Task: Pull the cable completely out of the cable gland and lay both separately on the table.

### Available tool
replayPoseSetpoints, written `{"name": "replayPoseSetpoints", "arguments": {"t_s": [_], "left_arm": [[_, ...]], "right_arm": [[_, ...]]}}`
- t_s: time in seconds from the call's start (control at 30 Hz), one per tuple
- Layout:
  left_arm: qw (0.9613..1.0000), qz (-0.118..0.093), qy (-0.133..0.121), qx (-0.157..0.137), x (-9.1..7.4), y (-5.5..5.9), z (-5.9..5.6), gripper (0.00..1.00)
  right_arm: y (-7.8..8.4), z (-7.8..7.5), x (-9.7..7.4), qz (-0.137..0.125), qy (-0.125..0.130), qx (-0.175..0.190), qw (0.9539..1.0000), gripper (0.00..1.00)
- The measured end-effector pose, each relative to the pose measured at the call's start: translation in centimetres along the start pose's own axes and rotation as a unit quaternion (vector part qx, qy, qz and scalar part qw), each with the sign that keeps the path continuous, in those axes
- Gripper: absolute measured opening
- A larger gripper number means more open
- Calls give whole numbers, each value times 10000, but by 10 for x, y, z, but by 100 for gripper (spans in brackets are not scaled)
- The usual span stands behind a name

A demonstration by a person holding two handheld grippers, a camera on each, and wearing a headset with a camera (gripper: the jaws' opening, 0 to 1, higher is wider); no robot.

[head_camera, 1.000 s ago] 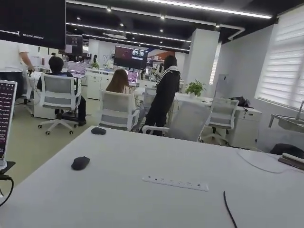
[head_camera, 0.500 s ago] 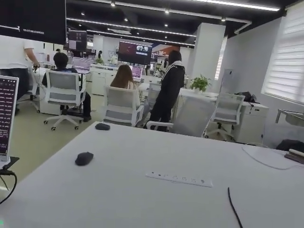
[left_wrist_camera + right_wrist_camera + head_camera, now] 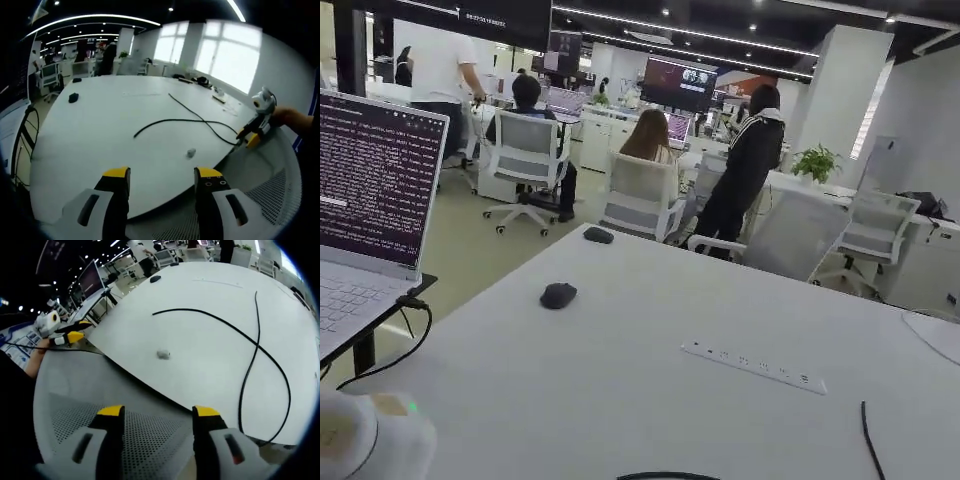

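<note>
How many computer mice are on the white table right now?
2. One mouse sits left of the power strip; the other mouse lies farther back, beyond it. Others may be hidden.

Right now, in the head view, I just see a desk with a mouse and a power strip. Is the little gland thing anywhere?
Observer: Yes, the cable gland lies on the table near its edge, apart from the black cable.
Operator: Is anything holding it?
Observer: No. The left gripper is open and empty.
Operator: And the other one?
Observer: The right gripper is open too, above a mesh chair.
</note>
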State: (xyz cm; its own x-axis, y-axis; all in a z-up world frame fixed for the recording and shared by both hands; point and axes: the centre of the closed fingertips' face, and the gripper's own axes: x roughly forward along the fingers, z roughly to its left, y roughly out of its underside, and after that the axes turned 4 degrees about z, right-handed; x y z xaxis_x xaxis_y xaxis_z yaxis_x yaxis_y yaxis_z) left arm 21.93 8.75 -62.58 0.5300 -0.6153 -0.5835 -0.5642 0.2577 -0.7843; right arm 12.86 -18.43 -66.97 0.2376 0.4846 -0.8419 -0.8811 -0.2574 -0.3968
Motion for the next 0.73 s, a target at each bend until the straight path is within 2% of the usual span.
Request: {"name": "replayPoseSetpoints", "arguments": {"t_s": [0.17, 0.33, 0.5, 0.73], "left_arm": [[10000, -72, -29, -56, 0, -2, 2, 49], [10000, 34, 11, 46, 1, 2, -1, 48], [10000, 18, 52, 43, 2, 1, -3, 49], [9997, 164, 130, 107, 5, 5, -6, 46]], "right_arm": [[-7, -6, -5, -140, 56, 62, 9999, 57], [-13, -7, -13, -404, 108, 146, 9990, 56], [-6, -12, -19, -495, 236, 282, 9981, 56], [4, -16, -16, -477, 362, 363, 9975, 56]]}}
